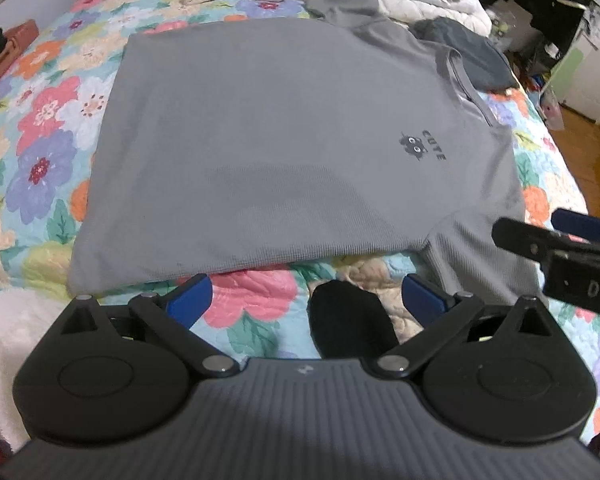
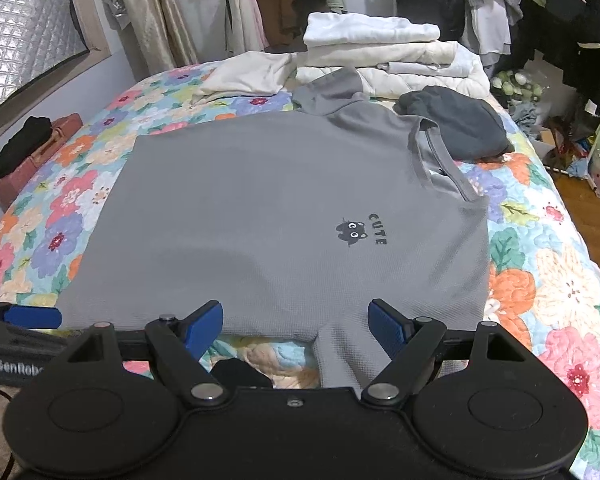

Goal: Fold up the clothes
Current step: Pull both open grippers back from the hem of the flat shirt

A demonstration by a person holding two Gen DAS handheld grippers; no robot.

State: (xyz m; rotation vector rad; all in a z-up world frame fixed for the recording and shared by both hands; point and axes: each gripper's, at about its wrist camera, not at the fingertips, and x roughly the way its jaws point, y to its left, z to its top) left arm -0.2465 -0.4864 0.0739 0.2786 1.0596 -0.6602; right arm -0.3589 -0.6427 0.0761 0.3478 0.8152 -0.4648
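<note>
A grey T-shirt with a small black cat print and the word CUTE lies flat on the floral quilt, collar to the right. My left gripper is open above the quilt just short of the shirt's near hem, with nothing between its blue pads. My right gripper is open too, hanging over the near edge of the T-shirt, where a sleeve runs down between the jaws without being pinched. The two grippers sit side by side; the right gripper shows at the left wrist view's right edge.
A black object lies on the quilt by the near hem. Folded white clothes are stacked at the far end beside a dark grey garment and a cream one. A brown box sits far left. The wooden floor lies right of the bed.
</note>
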